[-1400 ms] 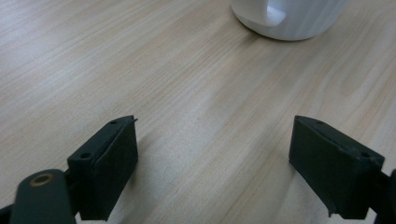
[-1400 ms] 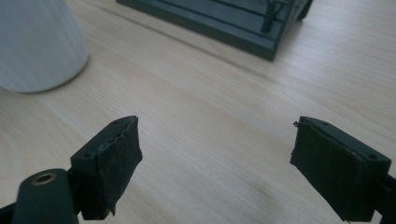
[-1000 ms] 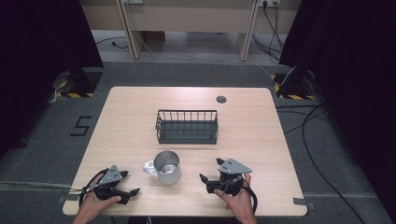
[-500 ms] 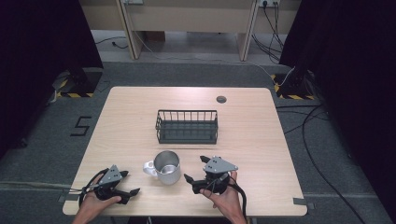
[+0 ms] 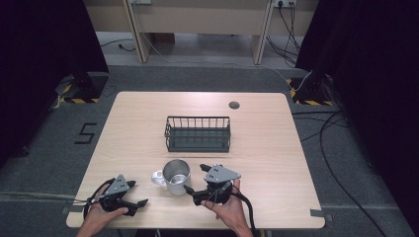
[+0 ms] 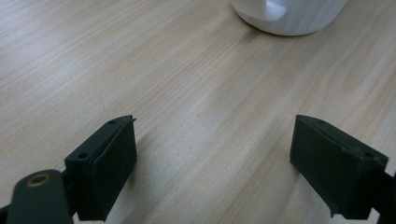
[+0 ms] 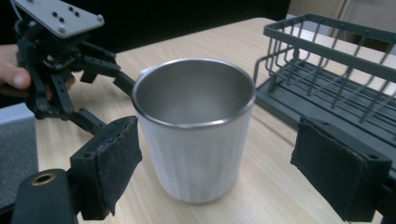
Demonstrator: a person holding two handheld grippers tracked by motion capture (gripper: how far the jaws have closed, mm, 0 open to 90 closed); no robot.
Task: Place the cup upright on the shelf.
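While its jaws stand wide apart, the right gripper point(image 5: 193, 189) at lower centre of the high view faces a white steel-lined mug point(image 5: 174, 177) just beside it. Lower left, the left gripper point(image 5: 137, 193) rests spread open. A black wire basket point(image 5: 197, 134) sits mid-table point(image 5: 276, 163).

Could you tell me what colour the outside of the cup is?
White, with a bare metal inside; the cup shows best in the right gripper view.

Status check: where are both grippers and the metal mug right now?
Right gripper open, jaws either side of white steel-lined mug, not touching. Left gripper open over bare table. Black wire basket behind mug. Nothing in the way.
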